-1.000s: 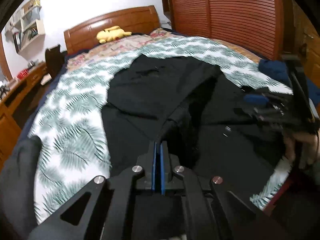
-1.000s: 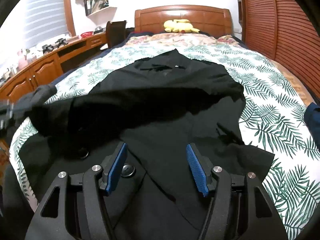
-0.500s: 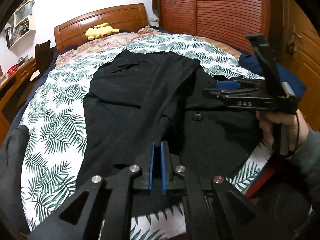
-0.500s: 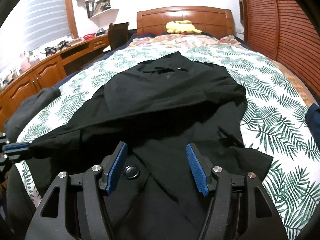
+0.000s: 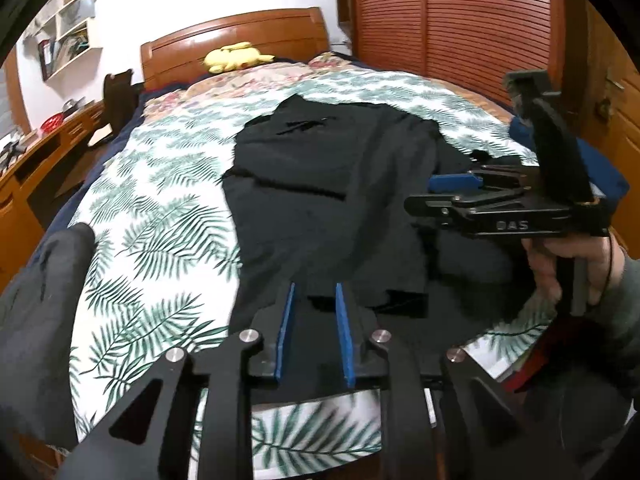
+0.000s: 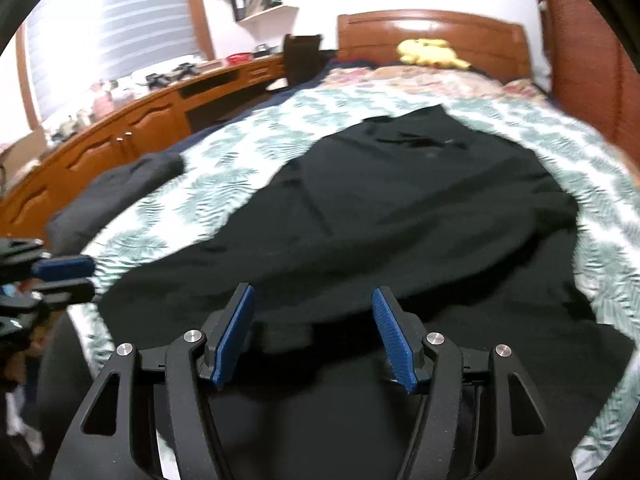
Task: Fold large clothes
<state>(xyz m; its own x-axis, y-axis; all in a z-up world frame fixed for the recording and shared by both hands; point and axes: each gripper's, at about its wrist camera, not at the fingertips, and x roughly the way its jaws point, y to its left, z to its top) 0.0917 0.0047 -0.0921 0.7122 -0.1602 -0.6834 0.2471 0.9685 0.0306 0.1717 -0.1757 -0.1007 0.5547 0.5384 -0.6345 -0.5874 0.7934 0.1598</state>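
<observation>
both tools hover over leaf-print bed.

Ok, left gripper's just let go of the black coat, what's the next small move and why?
Probably draw the left gripper back off the black coat and move to the hem for the next fold. Its jaws have just been opening, with the cloth lying loose under them, and the right gripper is open too, holding nothing.

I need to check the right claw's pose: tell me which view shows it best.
The left wrist view. It shows the right claw whole from the side, with the hand holding it above the black garment. The right wrist view shows only its own two blue pads, standing apart with nothing gripped.
</observation>
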